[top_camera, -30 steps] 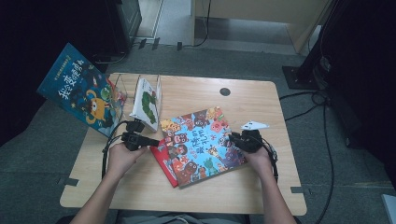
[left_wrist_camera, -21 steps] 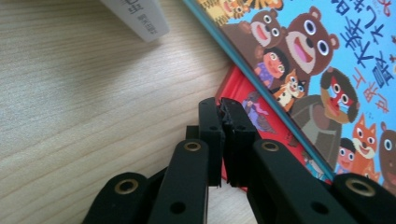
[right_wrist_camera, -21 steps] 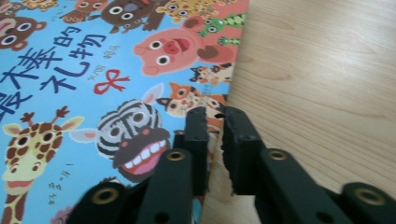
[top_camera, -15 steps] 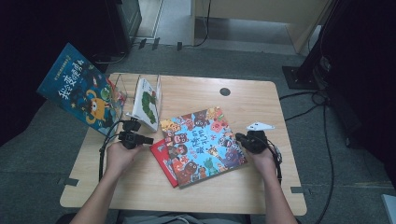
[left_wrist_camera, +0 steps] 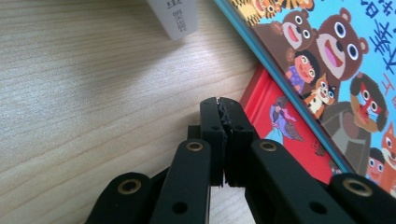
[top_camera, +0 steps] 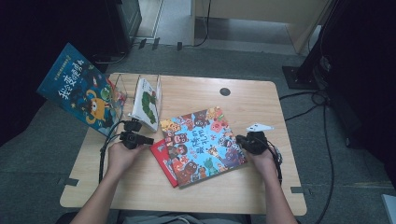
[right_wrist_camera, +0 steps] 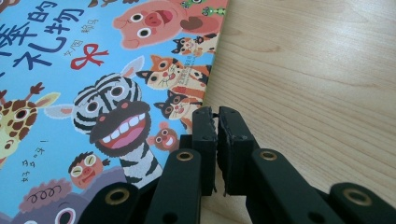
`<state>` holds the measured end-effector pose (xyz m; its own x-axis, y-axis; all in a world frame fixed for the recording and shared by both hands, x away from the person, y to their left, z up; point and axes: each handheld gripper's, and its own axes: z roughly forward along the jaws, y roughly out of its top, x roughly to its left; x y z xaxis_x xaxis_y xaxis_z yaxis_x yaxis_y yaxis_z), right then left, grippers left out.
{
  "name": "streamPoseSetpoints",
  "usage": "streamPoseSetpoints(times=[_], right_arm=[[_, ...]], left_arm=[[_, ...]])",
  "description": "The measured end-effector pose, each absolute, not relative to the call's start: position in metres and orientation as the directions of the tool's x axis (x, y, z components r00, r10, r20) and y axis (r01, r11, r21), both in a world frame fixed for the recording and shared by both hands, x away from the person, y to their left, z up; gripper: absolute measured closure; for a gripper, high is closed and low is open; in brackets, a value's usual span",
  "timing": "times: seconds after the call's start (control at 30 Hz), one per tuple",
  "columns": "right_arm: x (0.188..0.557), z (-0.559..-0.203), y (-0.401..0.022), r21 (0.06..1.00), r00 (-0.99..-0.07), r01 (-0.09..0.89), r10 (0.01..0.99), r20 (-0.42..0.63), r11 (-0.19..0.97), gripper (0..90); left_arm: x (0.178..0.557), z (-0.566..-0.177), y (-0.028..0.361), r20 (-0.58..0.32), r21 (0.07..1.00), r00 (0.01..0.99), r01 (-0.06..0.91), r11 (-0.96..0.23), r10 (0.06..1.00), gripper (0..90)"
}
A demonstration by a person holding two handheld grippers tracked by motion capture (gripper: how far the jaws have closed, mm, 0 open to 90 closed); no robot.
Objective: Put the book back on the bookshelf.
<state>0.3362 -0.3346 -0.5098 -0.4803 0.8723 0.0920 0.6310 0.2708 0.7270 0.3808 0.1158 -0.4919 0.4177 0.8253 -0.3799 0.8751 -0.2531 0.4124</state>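
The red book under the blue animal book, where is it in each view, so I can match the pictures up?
High view: the red book peeks out at the lower left edge of the blue animal book, just right of the left gripper.
Left gripper view: right of centre, beyond the shut jaws, under the blue book's edge.
Right gripper view: not in it.
Shared landmark: the blue animal book, in all three views.

The right gripper (right_wrist_camera: 217, 119) rises from the bottom edge with its two black jaws pressed together, nothing between them. Its tips lie just beside the right edge of the blue animal picture book (right_wrist_camera: 93, 84), over the pale wooden table (right_wrist_camera: 317, 79).
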Motion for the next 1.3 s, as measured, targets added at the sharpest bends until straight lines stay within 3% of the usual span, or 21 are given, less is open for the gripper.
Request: streamPoseSetpoints(times=[1.3], right_arm=[[0.325,-0.51,-0.347,0.684,-0.494,0.667,0.863,0.109,0.295,90.0]], left_arm=[[0.367,-0.498,0.099,-0.41,0.4,0.455,0.869,-0.292,0.791,90.0]])
